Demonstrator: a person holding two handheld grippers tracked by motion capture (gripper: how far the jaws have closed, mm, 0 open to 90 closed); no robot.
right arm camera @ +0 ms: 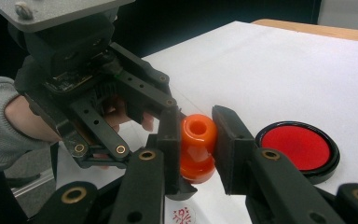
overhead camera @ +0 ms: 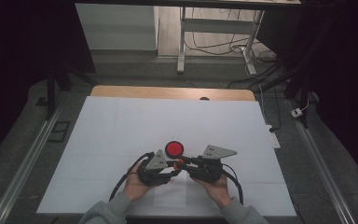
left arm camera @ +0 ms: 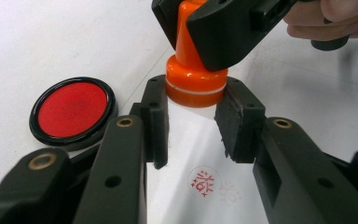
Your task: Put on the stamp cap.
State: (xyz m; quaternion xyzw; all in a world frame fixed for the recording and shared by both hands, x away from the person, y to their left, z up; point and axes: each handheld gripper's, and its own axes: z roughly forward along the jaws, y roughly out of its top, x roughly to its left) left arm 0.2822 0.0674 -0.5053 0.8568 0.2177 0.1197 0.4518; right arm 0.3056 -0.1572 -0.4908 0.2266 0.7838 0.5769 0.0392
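An orange stamp (overhead camera: 179,163) hangs between both grippers, low over the white paper (overhead camera: 121,130). My right gripper (right arm camera: 196,121) is shut on the stamp's (right arm camera: 196,144) narrow handle. In the left gripper view the right gripper (left arm camera: 214,28) comes down from the top over the handle. My left gripper (left arm camera: 196,95) is shut on the stamp's (left arm camera: 196,84) wide base, one pad on each side. A round red ink pad (overhead camera: 174,149) in a black rim lies open just beyond the grippers. A red stamped mark (left arm camera: 204,181) shows on the paper below the left gripper's jaws.
The white paper covers most of a wooden table (overhead camera: 172,92). A fainter second mark (left arm camera: 229,191) sits beside the red one. Beyond the table stand a desk frame (overhead camera: 182,42) and loose cables (overhead camera: 242,46) on the floor. Metal rails (overhead camera: 23,163) run along both sides.
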